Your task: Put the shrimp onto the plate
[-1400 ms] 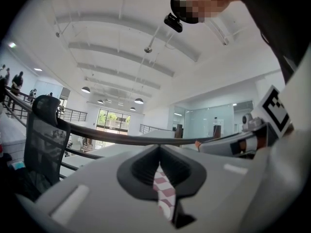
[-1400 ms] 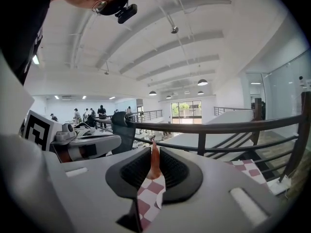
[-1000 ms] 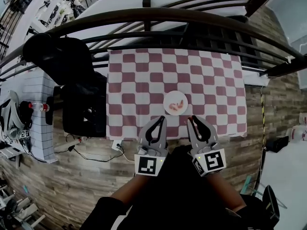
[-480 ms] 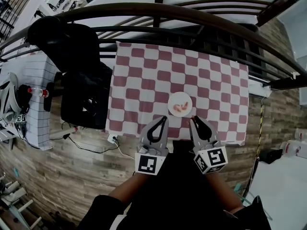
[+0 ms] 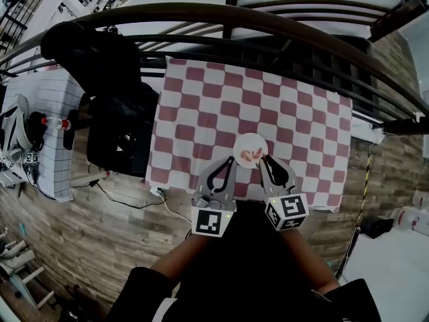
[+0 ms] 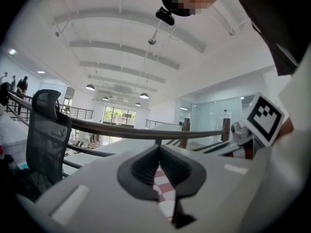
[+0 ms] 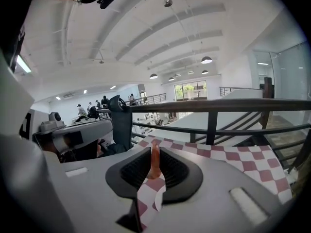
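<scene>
A white plate (image 5: 242, 143) rests near the front edge of a table under a red-and-white checked cloth (image 5: 201, 106), and pink-orange shrimp (image 5: 252, 155) lie on it. My right gripper (image 5: 264, 159) is shut, with its tip at the plate's near right rim. In the right gripper view the shrimp (image 7: 154, 163) shows through the thin slit between the jaws of that gripper (image 7: 154, 148). My left gripper (image 5: 229, 162) is also shut, just left of the plate over the cloth's front edge. Only checked cloth (image 6: 163, 188) shows through its slit in the left gripper view, where the gripper (image 6: 158, 152) holds nothing.
A dark metal railing (image 5: 201, 15) curves behind the table. Black bags and a chair (image 5: 110, 106) stand at its left side. Farther left is a white gridded table (image 5: 47, 133) with a bottle. A cable (image 5: 127, 203) lies on the wooden floor.
Both grippers have moved forward a little towards the plate, and the right tip now reaches the plate's rim. The shrimp stay on the plate. The head view has shifted slightly.
</scene>
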Motion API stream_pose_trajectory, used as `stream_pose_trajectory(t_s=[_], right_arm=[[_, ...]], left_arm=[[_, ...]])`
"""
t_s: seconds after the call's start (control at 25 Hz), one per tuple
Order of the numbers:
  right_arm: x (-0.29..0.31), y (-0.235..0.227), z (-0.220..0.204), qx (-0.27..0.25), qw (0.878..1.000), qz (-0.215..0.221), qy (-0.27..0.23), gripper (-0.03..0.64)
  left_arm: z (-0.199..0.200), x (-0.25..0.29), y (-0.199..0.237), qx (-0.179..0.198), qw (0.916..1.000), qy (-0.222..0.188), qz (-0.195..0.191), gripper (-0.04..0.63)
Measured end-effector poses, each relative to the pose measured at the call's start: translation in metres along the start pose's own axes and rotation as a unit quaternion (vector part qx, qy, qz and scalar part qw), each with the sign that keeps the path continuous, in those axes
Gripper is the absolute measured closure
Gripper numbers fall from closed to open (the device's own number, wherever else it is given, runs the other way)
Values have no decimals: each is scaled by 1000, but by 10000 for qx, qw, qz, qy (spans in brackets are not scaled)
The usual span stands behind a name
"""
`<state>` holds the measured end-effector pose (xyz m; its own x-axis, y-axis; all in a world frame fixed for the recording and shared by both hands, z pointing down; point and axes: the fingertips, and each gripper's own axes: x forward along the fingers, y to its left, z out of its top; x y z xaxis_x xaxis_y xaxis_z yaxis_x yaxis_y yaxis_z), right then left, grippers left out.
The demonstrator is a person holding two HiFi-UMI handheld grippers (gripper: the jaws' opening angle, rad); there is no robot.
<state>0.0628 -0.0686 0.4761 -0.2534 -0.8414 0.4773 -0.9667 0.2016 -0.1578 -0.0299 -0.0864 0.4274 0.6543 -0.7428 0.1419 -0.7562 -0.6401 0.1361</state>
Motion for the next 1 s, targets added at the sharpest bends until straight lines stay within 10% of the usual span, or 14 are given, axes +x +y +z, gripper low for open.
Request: stream_pose_trajectory(t_s=[1.0], right_arm=[[78, -38, -69, 38, 9938, 351, 1058, 563]], left_arm=[[-23, 44, 16, 195, 9985, 337, 386, 588]])
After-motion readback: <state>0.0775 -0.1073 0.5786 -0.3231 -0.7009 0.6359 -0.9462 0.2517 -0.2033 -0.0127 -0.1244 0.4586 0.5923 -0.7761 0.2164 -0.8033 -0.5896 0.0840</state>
